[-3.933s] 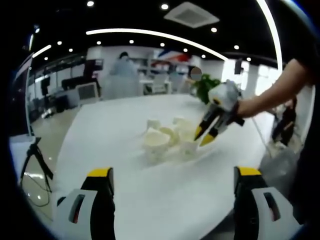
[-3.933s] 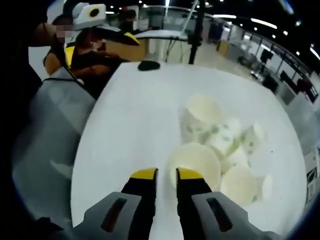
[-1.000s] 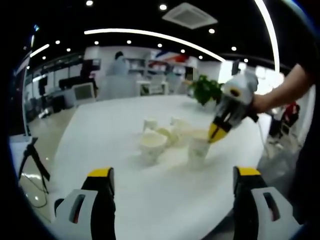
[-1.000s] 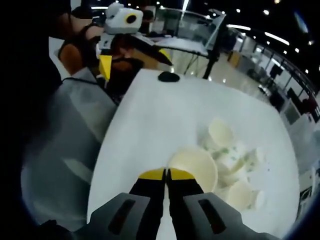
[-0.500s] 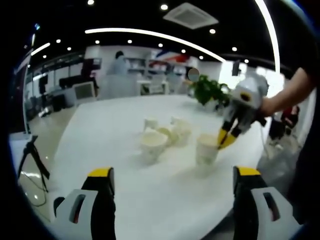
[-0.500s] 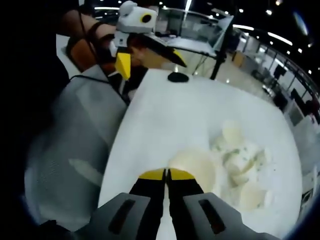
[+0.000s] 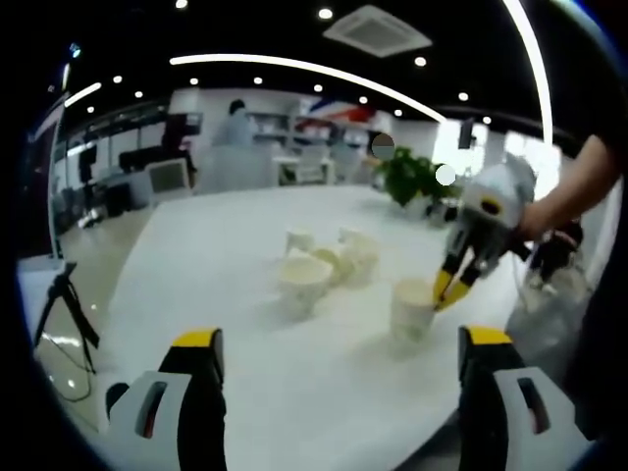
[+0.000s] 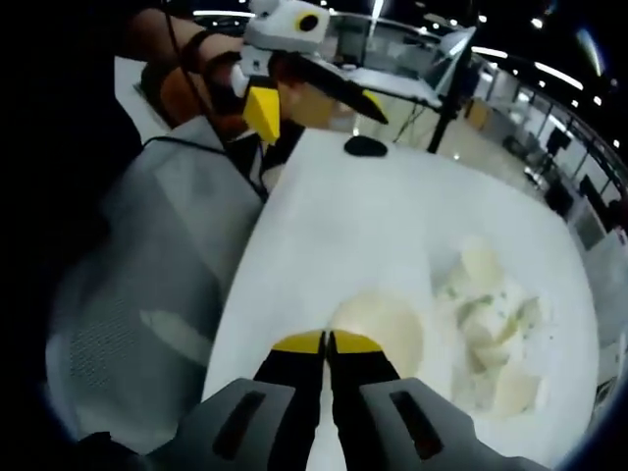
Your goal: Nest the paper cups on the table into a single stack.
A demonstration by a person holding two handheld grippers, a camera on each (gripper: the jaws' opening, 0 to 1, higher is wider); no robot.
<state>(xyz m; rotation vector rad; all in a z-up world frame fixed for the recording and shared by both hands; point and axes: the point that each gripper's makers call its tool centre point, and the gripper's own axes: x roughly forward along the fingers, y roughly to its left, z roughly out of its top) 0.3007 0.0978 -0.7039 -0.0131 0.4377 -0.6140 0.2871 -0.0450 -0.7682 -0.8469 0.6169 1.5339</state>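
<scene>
The right gripper (image 8: 326, 342) has its jaws pinching the near rim of a paper cup (image 8: 378, 329); the left gripper (image 7: 336, 368) hovers, jaws spread, cups (image 7: 319, 267) clustered ahead on the surface (image 7: 216, 255).

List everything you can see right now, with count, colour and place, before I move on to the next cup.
Held paper cup: one, white, upright apart from the cluster, rim pinched by the right gripper.
Clustered paper cups: several, exact count unclear, white, mid-table.
Table: one, white.
Dark object: one, black, at the table's far edge in the right gripper view.
Potted plant: one, green, beyond the table.
Left gripper: jaws wide apart, yellow-tipped, holding nothing.
Person's arm: one, holding the right gripper.
</scene>
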